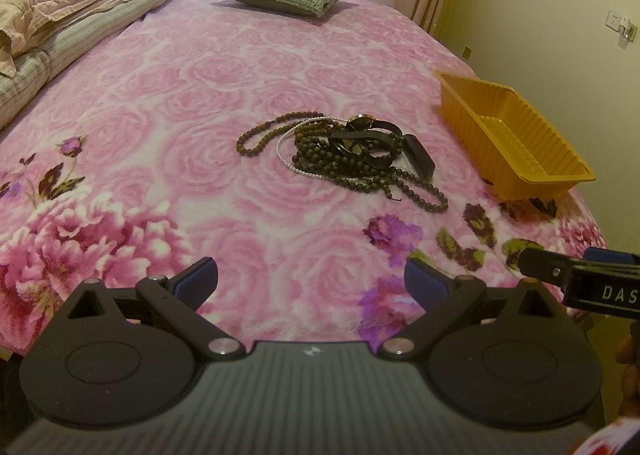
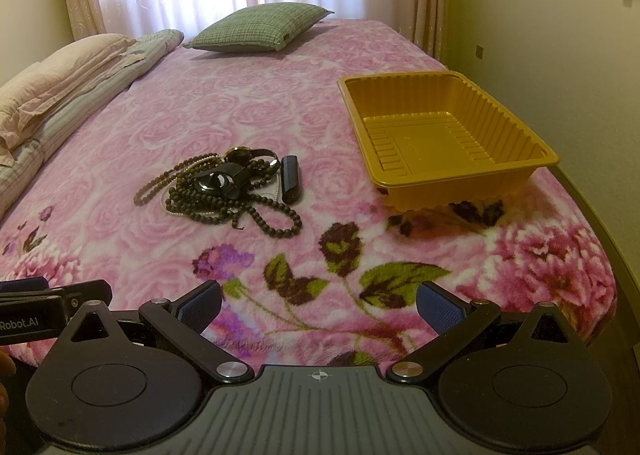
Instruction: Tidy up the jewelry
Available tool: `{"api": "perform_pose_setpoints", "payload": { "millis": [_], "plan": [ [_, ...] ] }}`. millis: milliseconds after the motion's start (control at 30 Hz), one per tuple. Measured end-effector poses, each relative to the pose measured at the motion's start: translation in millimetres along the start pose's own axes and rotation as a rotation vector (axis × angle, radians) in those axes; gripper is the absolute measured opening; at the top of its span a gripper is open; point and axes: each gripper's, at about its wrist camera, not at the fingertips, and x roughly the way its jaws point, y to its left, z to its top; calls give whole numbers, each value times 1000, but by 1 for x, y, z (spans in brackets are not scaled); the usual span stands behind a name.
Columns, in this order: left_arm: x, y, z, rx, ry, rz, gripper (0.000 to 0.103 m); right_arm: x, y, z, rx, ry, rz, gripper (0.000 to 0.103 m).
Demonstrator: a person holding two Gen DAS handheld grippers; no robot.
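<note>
My whole next move turns on the jewelry pile (image 2: 224, 187), so I place everything from it: it lies on the pink floral blanket (image 2: 280, 103) ahead of both my tools, and the yellow tray (image 2: 460, 183) sits to the right of the pile, clearly apart from it, near the bed's right edge and empty as far as I can see. My right gripper (image 2: 319, 309) hangs near the foot of the bed with its jaws wide apart and nothing between them; from there the pile lies forward and to the left, the tray forward and to the right. My left gripper (image 1: 311, 281) is likewise spread open and empty, and from it the pile (image 1: 348, 153) lies forward and slightly right, with the tray (image 1: 520, 175) further right again. I judge the two grippers about equally far from the pile, though the left one faces it more squarely and the right is nearer the tray. The pile is a tangle: dark bead strands (image 2: 276, 219) loop out toward me, a thin pale strand (image 1: 288, 159) shows under them, a watch (image 2: 216, 181) lies on top, and a small black bar-shaped piece (image 2: 290, 179) rests at the pile's right edge, its long axis running away from me. That bar looks the easiest first pick
</note>
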Motion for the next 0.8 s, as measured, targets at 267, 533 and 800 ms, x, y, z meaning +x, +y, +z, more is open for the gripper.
{"api": "perform_pose_setpoints", "payload": {
  "millis": [267,533,800],
  "plan": [
    [0,-1,-1,-1,-3,-3,99,-1,-1,0,0,-1,0,102],
    [-1,-1,0,-5,-6,-7,99,-1,0,1,-1,-2,0,102],
    [-1,-2,2,-2,-7,-12,99,-1,0,2,-1,-5,-2,102]
  ]
}}
